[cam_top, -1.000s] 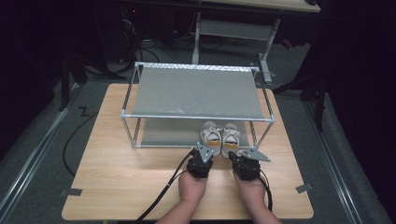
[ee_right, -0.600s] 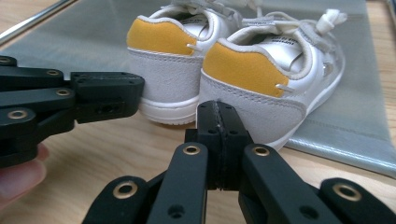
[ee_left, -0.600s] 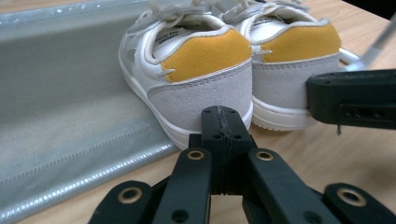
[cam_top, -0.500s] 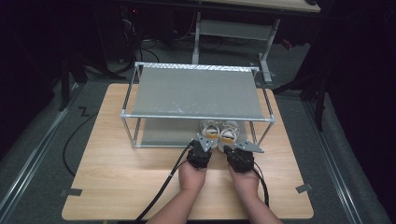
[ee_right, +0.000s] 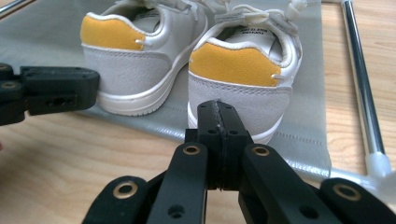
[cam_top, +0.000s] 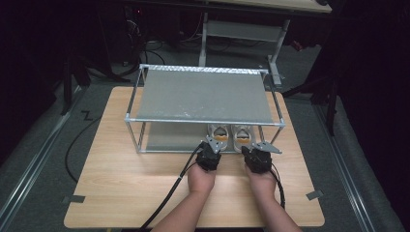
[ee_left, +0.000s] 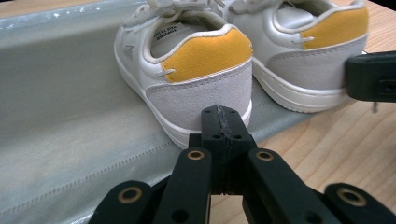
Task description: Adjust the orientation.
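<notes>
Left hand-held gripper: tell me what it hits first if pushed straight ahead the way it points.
Probably the heel of the left shoe on the rack's lower shelf. The left hand-held gripper, jaws shut, points at its grey heel panel; whether they already touch is unclear.

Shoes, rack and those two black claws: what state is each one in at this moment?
Left shoe: upright on the rack's lower shelf, heel toward the claws, not gripped.
Right shoe: upright beside it, heel outward, not gripped.
Left claw: shut, empty, at the left shoe's heel.
Right claw: shut, empty, at the right shoe's heel.
Rack: standing on the table, top shelf bare.
</notes>
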`<action>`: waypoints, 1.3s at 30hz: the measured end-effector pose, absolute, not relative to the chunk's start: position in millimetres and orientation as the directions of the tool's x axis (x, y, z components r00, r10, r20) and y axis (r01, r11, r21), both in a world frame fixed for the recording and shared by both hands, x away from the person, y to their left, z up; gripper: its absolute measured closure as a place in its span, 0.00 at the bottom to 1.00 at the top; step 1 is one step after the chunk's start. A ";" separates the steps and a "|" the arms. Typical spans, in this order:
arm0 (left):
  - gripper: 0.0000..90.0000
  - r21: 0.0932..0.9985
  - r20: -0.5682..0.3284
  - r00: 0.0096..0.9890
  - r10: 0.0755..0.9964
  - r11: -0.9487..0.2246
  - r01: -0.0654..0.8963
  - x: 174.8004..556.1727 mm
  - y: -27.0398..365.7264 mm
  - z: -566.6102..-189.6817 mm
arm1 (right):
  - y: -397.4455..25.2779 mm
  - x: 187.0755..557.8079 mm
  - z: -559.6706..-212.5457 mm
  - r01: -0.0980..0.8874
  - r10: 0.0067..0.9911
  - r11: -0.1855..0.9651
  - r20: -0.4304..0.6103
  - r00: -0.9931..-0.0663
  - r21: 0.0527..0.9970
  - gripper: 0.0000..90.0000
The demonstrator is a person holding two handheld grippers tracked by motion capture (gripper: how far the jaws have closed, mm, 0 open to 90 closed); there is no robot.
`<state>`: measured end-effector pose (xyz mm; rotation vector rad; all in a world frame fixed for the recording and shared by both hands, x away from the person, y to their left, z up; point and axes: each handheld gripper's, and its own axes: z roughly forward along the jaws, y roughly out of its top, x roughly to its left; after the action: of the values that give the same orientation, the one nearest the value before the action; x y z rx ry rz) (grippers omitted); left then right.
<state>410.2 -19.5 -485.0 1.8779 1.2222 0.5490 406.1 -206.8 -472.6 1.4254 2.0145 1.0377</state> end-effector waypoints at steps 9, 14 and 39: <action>1.00 0.810 -0.073 0.439 0.896 -0.204 0.550 416.1 -23.5 -487.4 | -204.0 399.5 -469.4 0.580 0.939 0.171 0.047 -0.341 0.796 1.00; 1.00 0.807 -0.083 0.439 0.895 -0.198 0.556 417.7 -22.4 -487.4 | -206.6 402.5 -472.9 0.598 0.951 0.164 0.034 -0.306 0.784 1.00; 1.00 0.803 -0.055 0.309 0.949 -0.142 0.578 437.7 10.0 -489.1 | -221.2 410.8 -468.2 0.551 0.970 0.135 0.002 -0.241 0.824 1.00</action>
<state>437.7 10.0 -489.1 1.8265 1.3651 0.6256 410.8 -221.2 -468.2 1.4586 1.8634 0.9811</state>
